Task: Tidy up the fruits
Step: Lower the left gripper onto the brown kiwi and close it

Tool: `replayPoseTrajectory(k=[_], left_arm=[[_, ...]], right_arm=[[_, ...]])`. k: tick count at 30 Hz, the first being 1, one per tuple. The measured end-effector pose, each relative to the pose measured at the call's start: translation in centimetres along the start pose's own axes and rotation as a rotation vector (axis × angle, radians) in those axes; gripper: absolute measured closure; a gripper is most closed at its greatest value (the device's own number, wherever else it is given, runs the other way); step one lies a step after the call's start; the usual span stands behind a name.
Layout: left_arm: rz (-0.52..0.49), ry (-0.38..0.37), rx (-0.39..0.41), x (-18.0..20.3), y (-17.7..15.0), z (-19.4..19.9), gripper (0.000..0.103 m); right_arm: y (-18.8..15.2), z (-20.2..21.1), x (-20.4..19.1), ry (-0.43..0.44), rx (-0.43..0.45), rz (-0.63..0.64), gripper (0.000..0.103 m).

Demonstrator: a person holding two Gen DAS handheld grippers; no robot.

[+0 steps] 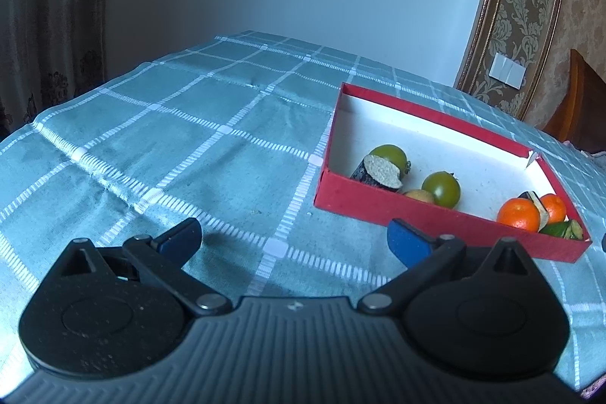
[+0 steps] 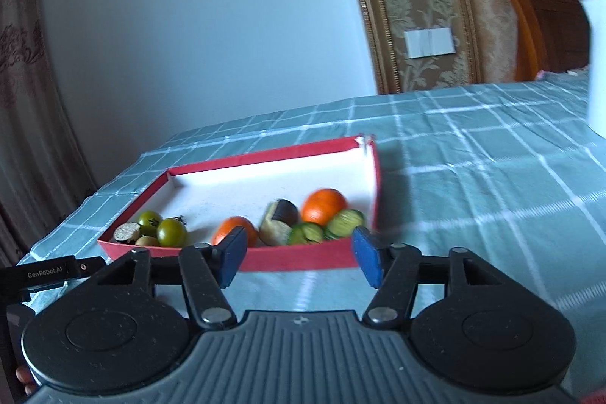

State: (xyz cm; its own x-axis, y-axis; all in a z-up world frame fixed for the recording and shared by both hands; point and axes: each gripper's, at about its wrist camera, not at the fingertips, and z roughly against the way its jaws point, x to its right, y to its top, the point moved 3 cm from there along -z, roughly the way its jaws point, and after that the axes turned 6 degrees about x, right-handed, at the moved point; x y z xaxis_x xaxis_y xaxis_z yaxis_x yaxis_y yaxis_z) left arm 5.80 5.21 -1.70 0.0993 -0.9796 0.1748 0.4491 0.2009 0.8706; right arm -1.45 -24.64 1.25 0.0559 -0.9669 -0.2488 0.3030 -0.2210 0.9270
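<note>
Nearest the onlooker, the right tool (image 2: 299,258) hovers just short of the red box (image 2: 303,258), its blue pads spread wide and holding nothing; the box's near wall spans the gap between them. Directly ahead of this tool, just over that wall, lie the cucumber slices (image 2: 325,228), an eggplant chunk (image 2: 278,220) and two oranges (image 2: 324,205), with the second orange partly hidden behind the tool's left pad. The left tool (image 1: 293,239), likewise released and empty, hangs over the checked cloth of the worktop (image 1: 170,139), and from it the box lies ahead and off to the right, its near-left corner the closest part. Farther along, at the box's left end, sit two green tomatoes (image 1: 441,189), another cut eggplant piece (image 1: 378,173) and a small yellowish fruit (image 1: 418,195) whose kind cannot be told. The box's long axis runs across the right tool's line of approach. By judgement, the right tool is nearer the orange cluster, the left nearer the tomato cluster. A white vessel (image 2: 596,63) stands well apart at far right.
</note>
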Motion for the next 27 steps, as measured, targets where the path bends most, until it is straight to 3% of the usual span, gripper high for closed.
replayPoseTrajectory(k=[4,6,9,12,15,22,25,27], left_arm=[[-0.043,0.013,0.026,0.6,0.0,0.5,0.000],[-0.093,0.014,0.057,1.4,-0.1,1.1,0.000],[-0.170,-0.008,0.100,3.2,-0.4,2.4,0.000],[-0.243,-0.068,0.132,5.7,-0.7,3.8,0.002],[-0.341,-0.080,0.145,8.2,-1.3,4.6,0.005],[-0.399,-0.138,0.143,9.8,-2.6,4.4,0.025],[-0.388,-0.151,0.102,9.7,-2.9,3.7,0.048],[-0.375,-0.155,0.070,9.5,-3.0,3.2,0.051]], right_arm=[[-1.5,-0.2,2.2,-0.019,-0.010,-0.074,0.040],[-2.0,-0.8,3.3,-0.010,-0.055,-0.149,0.039],[-2.2,-0.8,4.8,0.000,-0.035,-0.254,0.039],[-2.3,-0.7,4.7,0.013,-0.039,-0.249,0.039],[-2.3,-0.6,4.8,0.020,-0.036,-0.260,0.039],[-2.3,-0.6,5.0,0.033,-0.034,-0.272,0.039],[-2.3,-0.5,5.0,0.037,-0.031,-0.276,0.039],[-2.3,-0.5,5.0,0.039,-0.031,-0.278,0.039]])
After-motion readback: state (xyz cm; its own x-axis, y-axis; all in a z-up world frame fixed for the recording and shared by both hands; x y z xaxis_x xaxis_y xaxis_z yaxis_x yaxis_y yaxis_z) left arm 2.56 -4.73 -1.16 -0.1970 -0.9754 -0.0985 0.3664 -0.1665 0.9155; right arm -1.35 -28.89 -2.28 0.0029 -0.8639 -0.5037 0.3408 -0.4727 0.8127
